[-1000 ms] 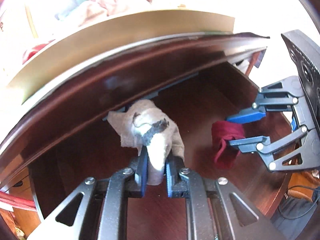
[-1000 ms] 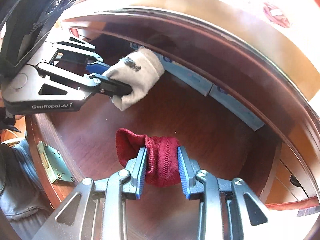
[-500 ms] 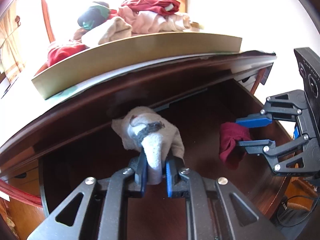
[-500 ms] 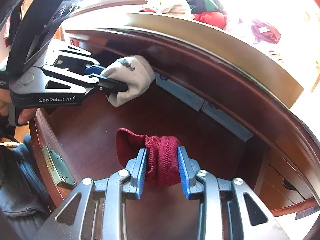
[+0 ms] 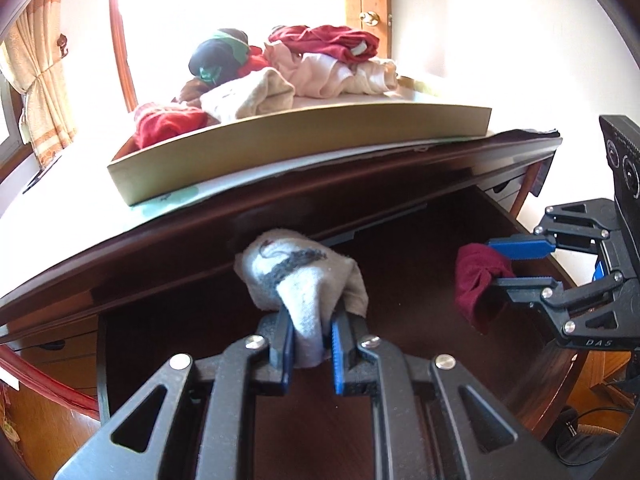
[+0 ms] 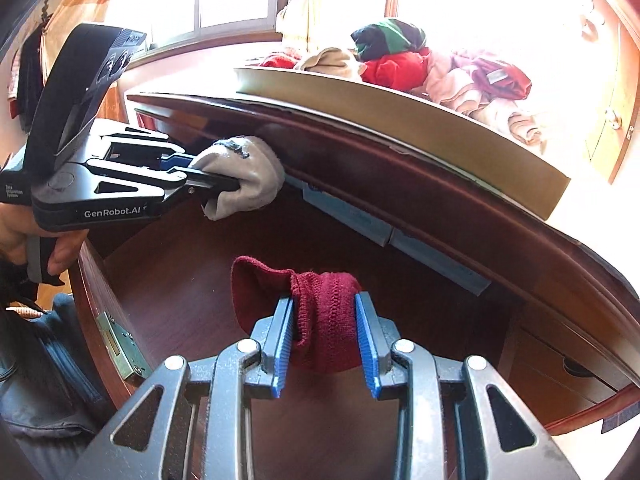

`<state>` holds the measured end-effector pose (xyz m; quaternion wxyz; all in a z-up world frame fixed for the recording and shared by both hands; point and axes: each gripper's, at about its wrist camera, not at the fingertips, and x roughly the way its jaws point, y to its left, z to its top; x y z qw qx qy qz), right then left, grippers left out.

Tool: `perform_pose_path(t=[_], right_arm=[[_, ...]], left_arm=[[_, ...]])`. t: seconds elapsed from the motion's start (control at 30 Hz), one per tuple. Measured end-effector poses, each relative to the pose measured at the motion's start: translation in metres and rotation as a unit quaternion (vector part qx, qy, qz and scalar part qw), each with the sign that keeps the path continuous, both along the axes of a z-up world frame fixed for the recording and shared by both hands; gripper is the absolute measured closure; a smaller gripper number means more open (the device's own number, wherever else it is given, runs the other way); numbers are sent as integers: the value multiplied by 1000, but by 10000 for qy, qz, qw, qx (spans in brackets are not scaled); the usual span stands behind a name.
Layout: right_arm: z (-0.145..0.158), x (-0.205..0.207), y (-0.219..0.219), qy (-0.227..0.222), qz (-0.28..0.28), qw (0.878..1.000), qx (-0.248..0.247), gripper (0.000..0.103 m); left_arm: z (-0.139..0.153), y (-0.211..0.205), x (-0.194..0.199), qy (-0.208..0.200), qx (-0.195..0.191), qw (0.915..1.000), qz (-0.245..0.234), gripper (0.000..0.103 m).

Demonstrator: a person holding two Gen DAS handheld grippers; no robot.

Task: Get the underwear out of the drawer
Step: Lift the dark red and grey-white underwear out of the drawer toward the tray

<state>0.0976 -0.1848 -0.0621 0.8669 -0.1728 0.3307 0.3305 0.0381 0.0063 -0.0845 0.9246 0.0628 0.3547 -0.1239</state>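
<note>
My left gripper (image 5: 310, 332) is shut on a bundled grey-white garment with a dark print (image 5: 300, 276), held above the open dark wooden drawer (image 5: 420, 280). In the right wrist view that same left gripper (image 6: 208, 176) and grey garment (image 6: 248, 176) hang at the upper left. The right gripper (image 6: 325, 332) is shut on a rolled dark red knit garment (image 6: 320, 312), lifted over the drawer floor (image 6: 180, 300). From the left wrist view the right gripper (image 5: 516, 264) and the red garment (image 5: 478, 280) show at the right.
On the dresser top above the drawer stands a shallow tan tray (image 5: 300, 140) piled with several red, cream, pink and dark clothes (image 5: 288, 72). A brass lock plate (image 6: 120, 344) sits on the drawer front. A hand (image 6: 24, 240) holds the left gripper. Blue-grey strips (image 6: 360, 220) line the drawer's back.
Both grippers have risen and tilted upward with their garments; the dresser top, tray and clothes pile have come into view. Neither grip has changed.
</note>
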Motion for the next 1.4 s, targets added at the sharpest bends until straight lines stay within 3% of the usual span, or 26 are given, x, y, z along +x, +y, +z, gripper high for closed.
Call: perform_pose_path(t=[0.6, 0.97, 1.4], right_arm=[[6, -13, -24, -750, -158, 9940, 784, 70], [16, -29, -43, -1370, -365, 9805, 1362, 70], [24, -33, -48, -1586, -411, 9753, 1480, 70]], left_arm=[[12, 12, -13, -615, -197, 9977, 220, 91], [22, 15, -25, -956, -437, 9941, 260, 91], [39, 12, -30, -1270, -444, 9905, 272, 91]])
